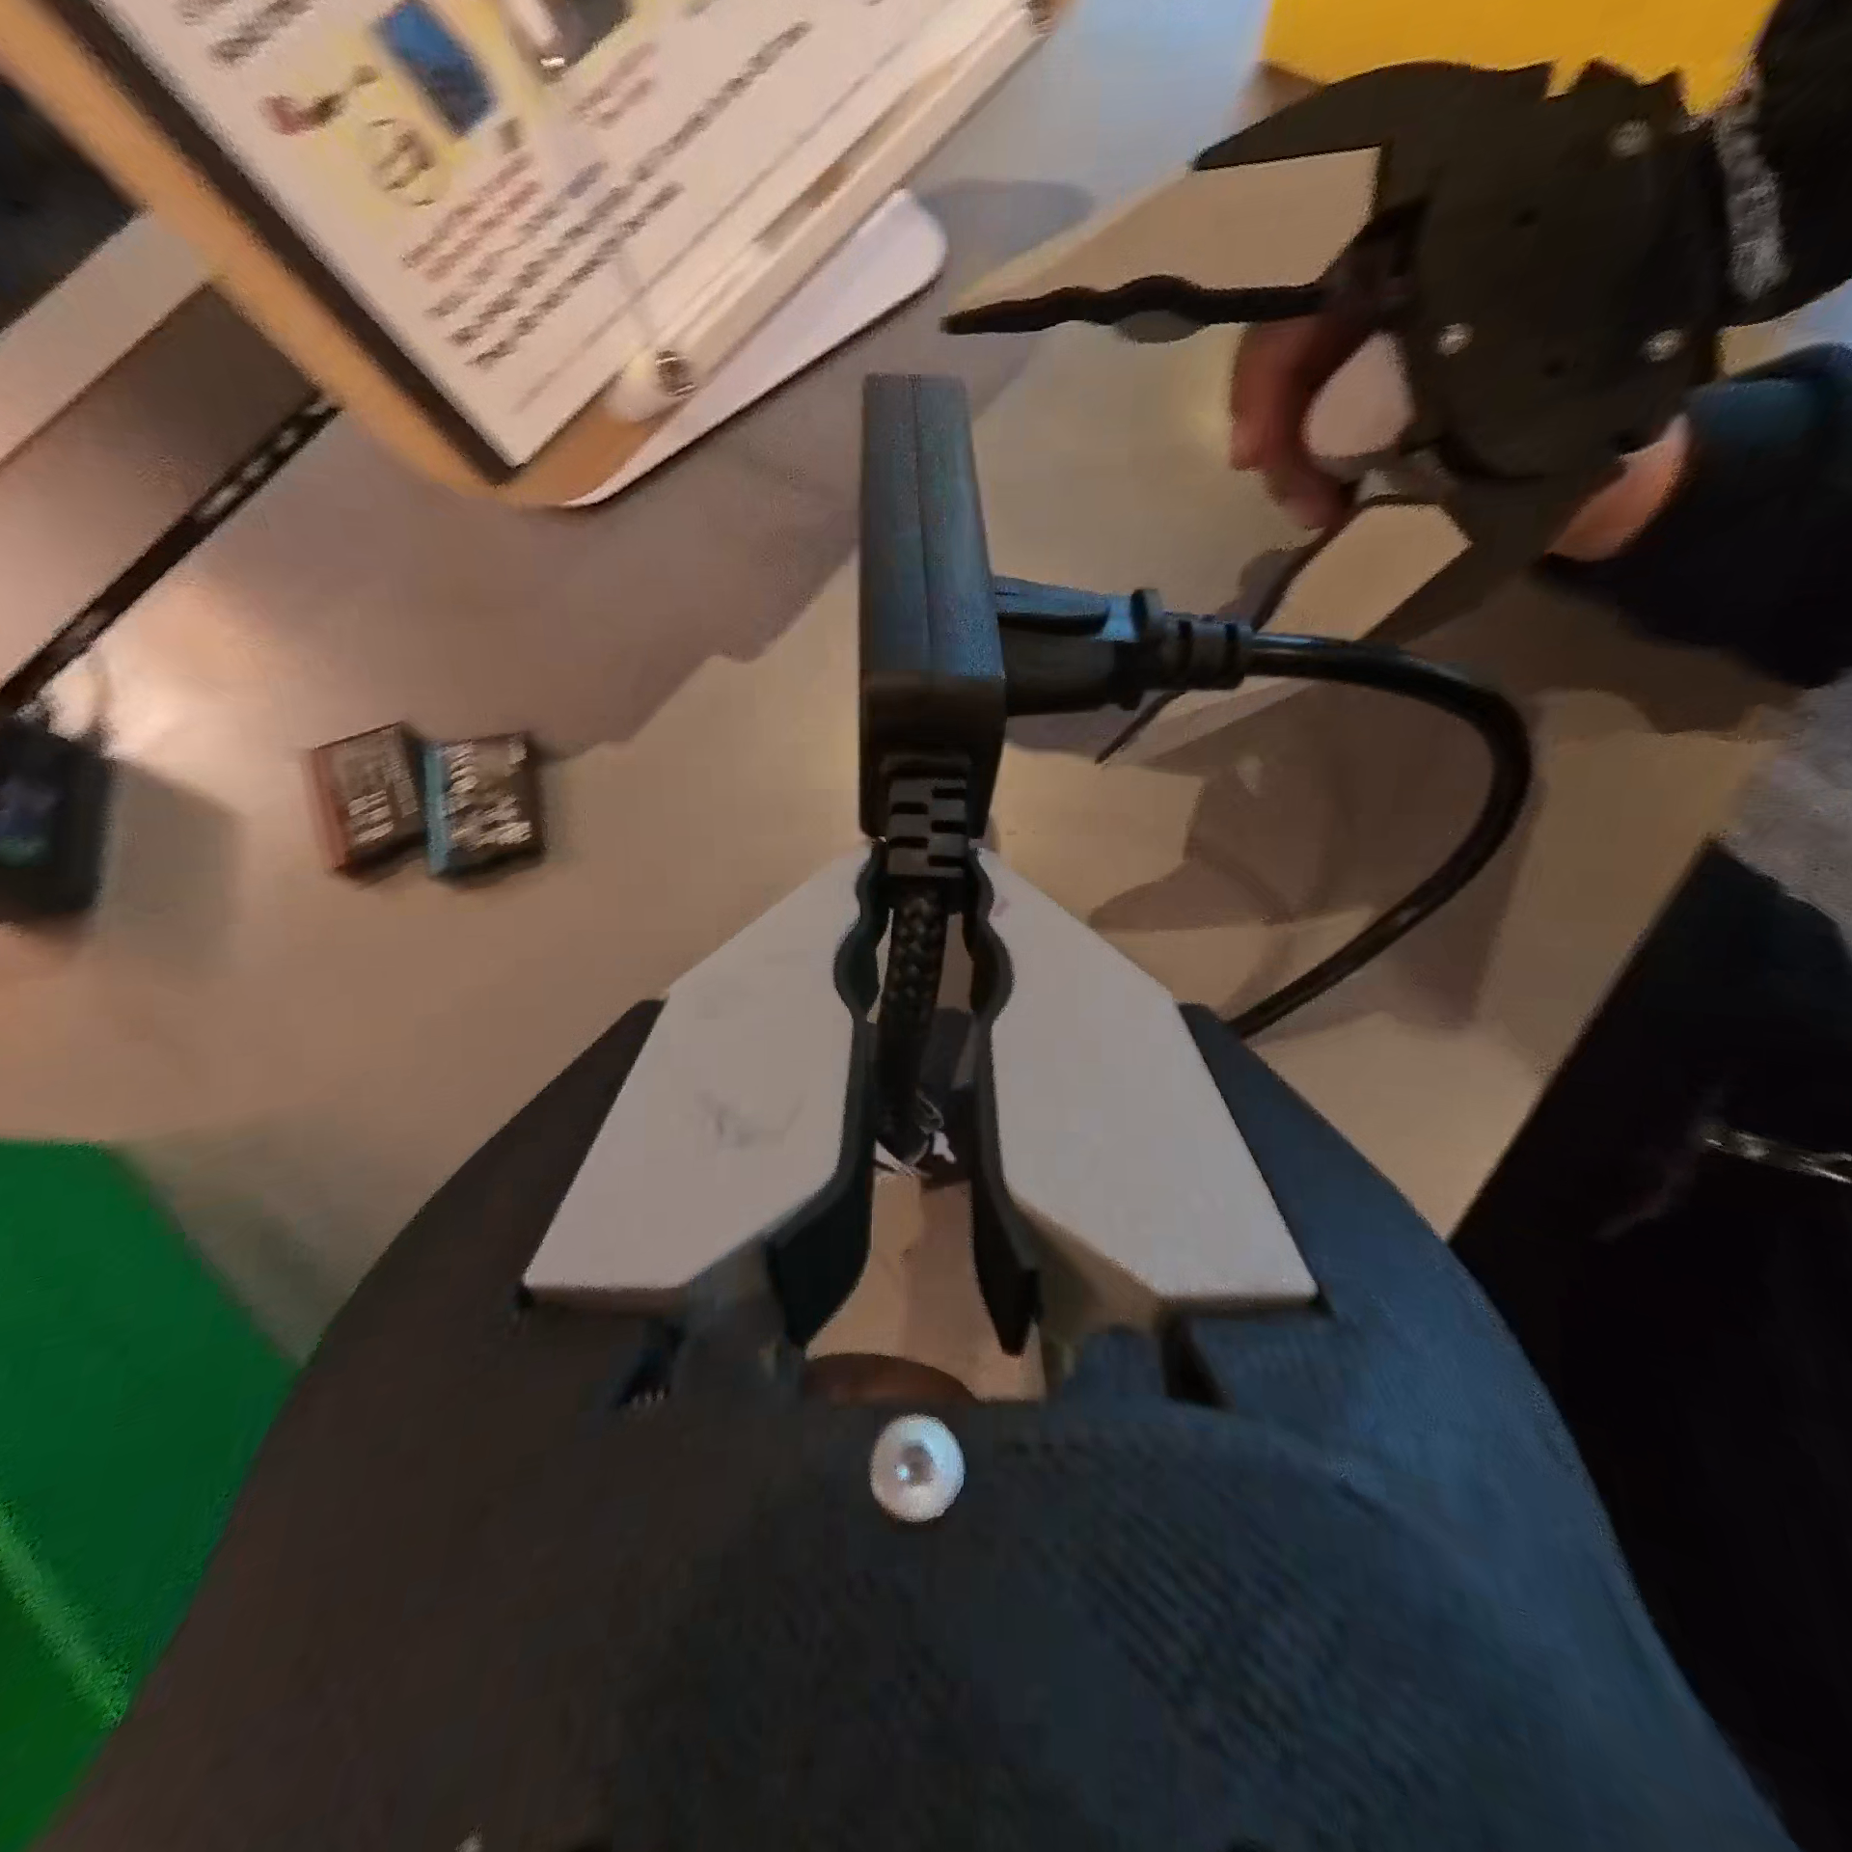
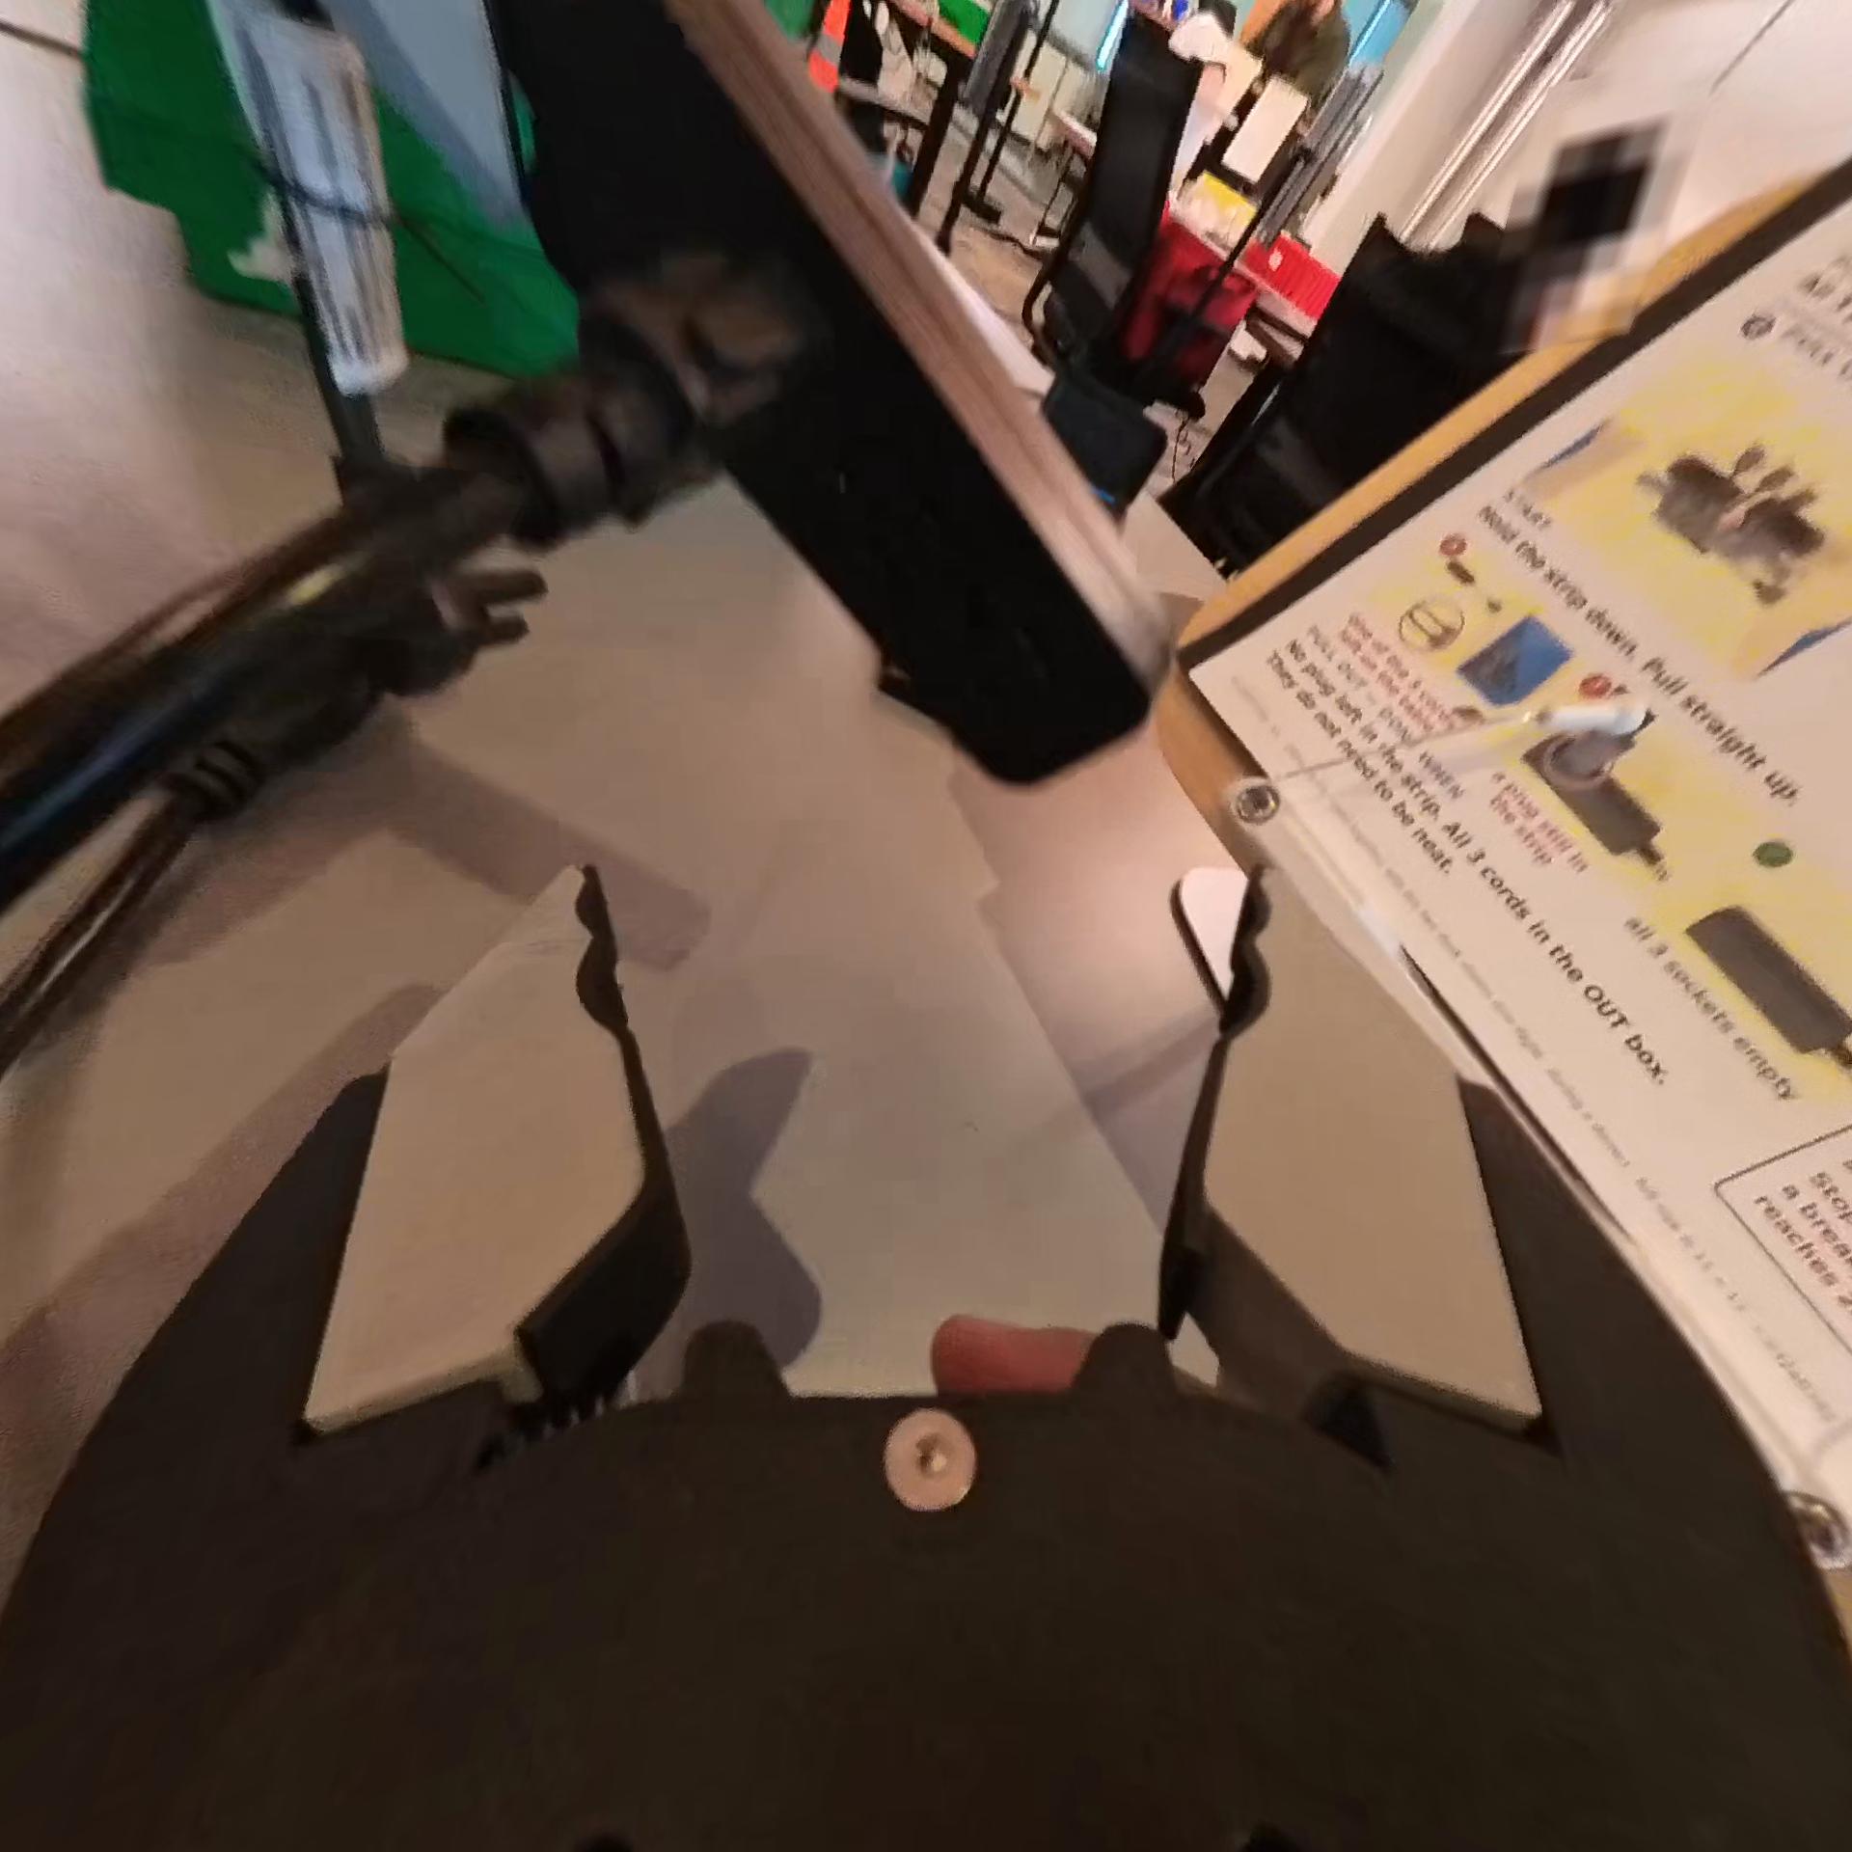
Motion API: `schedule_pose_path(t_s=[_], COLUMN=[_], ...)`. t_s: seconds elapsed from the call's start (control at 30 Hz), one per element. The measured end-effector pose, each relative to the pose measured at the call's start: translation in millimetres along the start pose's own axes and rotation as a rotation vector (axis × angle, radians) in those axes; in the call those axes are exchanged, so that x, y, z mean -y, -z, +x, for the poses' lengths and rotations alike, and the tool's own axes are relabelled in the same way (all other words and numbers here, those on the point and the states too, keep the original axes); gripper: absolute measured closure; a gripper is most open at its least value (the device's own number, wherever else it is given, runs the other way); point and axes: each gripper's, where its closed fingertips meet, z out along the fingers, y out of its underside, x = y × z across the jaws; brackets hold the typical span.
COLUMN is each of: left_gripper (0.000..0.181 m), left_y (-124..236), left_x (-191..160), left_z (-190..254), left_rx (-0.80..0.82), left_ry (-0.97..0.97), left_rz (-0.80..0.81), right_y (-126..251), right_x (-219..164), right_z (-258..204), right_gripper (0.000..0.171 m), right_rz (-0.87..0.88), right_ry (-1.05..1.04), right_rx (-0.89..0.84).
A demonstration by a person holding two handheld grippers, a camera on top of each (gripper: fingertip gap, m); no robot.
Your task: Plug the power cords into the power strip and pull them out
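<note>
Each hand-held gripper (image 1: 917,882) (image 2: 917,952) has a black textured printed body, grey finger plates with black wavy-edged pads, and one silver screw (image 1: 916,1469). Dark sleeve (image 1: 1764,481).

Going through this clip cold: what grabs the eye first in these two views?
In the left wrist view, the black power strip stands on end at centre, the left gripper clamped on its braided cord, with one plug seated in its side. The right gripper hangs open at upper right, holding nothing.
</note>
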Motion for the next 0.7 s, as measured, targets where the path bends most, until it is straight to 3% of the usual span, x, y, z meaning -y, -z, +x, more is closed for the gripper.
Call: schedule_pose_path(t_s=[0.03,0.2,0.23,0.33,0.43,0.47,0.57,0.7], left_gripper=[0.170,0.169,0.169,0.169,0.168,0.165,0.119,0.108], left_y=[-4.4,-22.6,-26.8,-42.7,-53.1,-55.7,-61.0,-69.5], left_x=[1.8,9.3,8.2,3.3,11.2,13.6,14.2,10.8], left_z=[8.4,38.7,42.0,50.7,42.3,36.7,22.5,32.1], left_rx=[-0.036,-0.185,-0.196,-0.221,-0.154,-0.106,0.039,0.097], left_ry=[-0.005,-0.005,-0.012,-0.023,-0.049,-0.082,-0.212,-0.433], left_rz=[0.001,0.010,-0.001,-0.027,0.025,0.045,0.068,0.077], right_y=[1.9,1.9,2.1,2.9,2.1,2.7,6.5,12.7], right_x=[3.1,-2.6,-2.3,-8.0,-22.0,-25.1,-29.3,-31.3], right_z=[-0.5,-8.0,-10.0,-10.2,-6.8,-5.1,-1.2,-14.3], right_gripper=[0.051,0.058,0.065,0.115,0.118,0.119,0.119,0.119], right_rz=[0.011,-0.013,-0.013,-0.047,-0.100,-0.105,-0.097,-0.080], right_ry=[0.016,0.156,0.185,0.265,0.198,0.169,0.107,0.065], right_rx=[-0.006,-0.018,-0.022,-0.033,0.024,0.045,0.101,0.250])
